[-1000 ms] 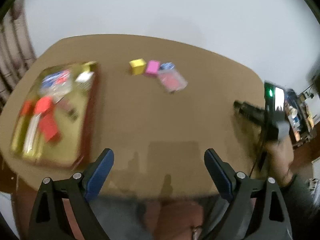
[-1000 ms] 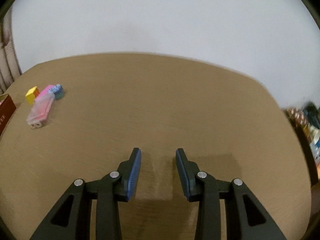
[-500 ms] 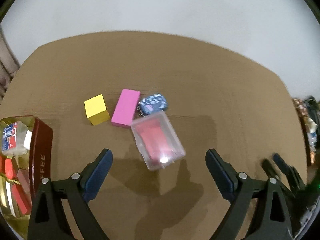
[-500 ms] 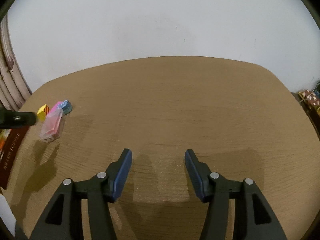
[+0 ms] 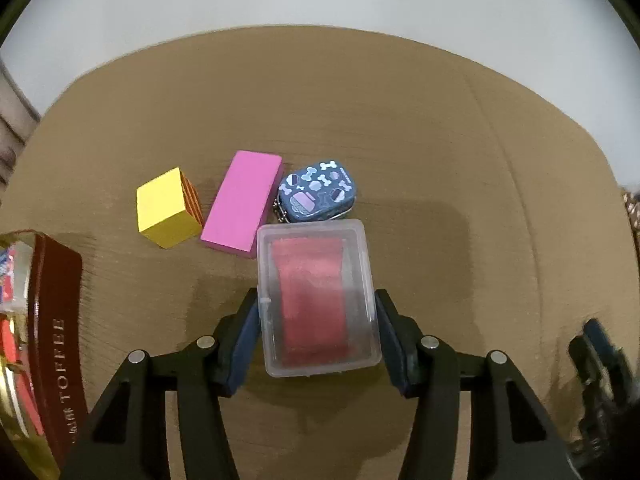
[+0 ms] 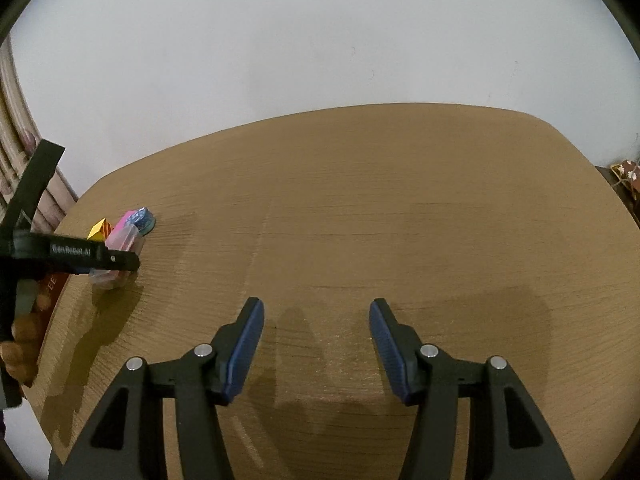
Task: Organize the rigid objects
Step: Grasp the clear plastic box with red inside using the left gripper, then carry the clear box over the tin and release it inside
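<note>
Tabletop: clear case (image 5: 318, 300) around red contents

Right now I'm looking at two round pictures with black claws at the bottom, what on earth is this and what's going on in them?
No robot here: a person holds a two-finger gripper in each hand, and each has a fisheye camera looking along its fingers. One picture is the left gripper's view, the other the right's.

The left gripper has its blue pads on both sides of a clear plastic case with something red inside; the case appears to rest on the wooden table. Beyond it lie a pink block, a yellow block and a small blue bone-patterned tin. At far left is a dark red toffee tin holding other items.

The right gripper is open, holding nothing, over bare table.
</note>
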Action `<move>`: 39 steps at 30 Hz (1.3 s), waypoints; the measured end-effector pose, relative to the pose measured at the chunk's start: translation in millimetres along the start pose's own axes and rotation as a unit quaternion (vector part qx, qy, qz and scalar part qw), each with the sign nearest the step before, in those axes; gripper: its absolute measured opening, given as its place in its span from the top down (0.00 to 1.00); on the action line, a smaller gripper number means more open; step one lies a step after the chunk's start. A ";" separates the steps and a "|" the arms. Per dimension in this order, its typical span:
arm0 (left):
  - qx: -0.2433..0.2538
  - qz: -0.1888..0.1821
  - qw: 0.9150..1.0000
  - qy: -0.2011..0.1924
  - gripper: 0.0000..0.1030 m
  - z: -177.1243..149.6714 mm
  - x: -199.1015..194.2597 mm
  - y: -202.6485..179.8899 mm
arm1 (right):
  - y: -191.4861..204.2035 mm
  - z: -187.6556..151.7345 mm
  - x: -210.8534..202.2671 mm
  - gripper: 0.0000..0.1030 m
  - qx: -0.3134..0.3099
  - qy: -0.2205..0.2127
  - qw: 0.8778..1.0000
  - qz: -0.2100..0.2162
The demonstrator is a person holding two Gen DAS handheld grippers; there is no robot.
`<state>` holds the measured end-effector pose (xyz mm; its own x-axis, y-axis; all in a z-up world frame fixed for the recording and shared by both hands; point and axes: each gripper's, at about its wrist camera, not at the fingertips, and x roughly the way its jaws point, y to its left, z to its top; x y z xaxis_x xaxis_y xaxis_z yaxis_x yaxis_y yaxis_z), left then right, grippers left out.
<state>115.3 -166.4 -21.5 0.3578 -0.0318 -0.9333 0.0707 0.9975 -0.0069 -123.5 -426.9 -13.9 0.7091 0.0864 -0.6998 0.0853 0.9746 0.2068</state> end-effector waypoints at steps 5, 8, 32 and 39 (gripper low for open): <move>0.023 -0.025 0.999 -0.023 0.51 -38.8 -40.6 -11.1 | 6.7 0.8 8.8 0.45 0.000 0.004 1.000 -0.003; 0.031 -0.044 0.998 -0.041 0.51 -72.3 -83.7 0.0 | 24.6 4.7 31.0 0.45 -0.006 0.008 1.000 -0.009; -0.110 0.052 0.991 0.058 0.51 -91.9 -81.9 231.1 | 55.1 5.8 52.8 0.42 -0.047 0.024 0.997 -0.052; -0.163 0.017 0.982 0.098 0.51 -81.9 -51.1 233.2 | 54.8 4.0 53.4 0.42 -0.048 0.024 0.997 -0.051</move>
<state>37.3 73.1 -4.8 0.1666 -0.0176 -0.9859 -0.2510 0.9661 -0.0597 -78.1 -369.7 -37.3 0.6651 -0.0070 -0.7467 0.0861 0.9940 0.0674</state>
